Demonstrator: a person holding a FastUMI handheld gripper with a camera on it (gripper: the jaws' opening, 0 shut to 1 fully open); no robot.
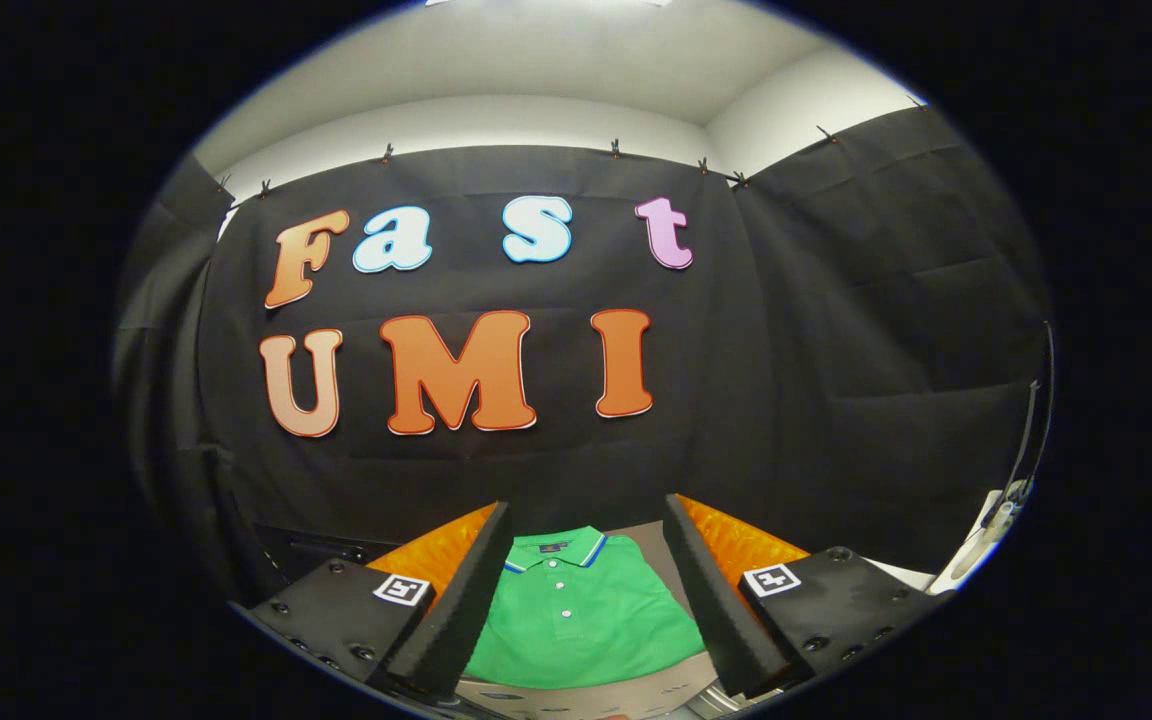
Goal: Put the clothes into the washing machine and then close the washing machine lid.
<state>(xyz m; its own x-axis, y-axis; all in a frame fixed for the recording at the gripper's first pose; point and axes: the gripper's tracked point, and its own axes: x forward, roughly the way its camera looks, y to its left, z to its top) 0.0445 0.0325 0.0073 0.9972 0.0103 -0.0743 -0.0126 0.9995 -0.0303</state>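
Gripper (586,590) is hovering with fingers (456,610) spread wide, gripping nothing. Green polo shirt (581,620) is lying flat on the surface between and below them, collar pointing toward the black cloth wall (836,380). Open air is sitting above the shirt.

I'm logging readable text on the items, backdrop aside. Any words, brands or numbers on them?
Green polo shirt: small dark tag inside the collar, too small to read.
Square markers on the gripper, one by each finger: black-and-white patterns, no words.
The fingers stand open, the shirt between and beyond them; nothing else legible.
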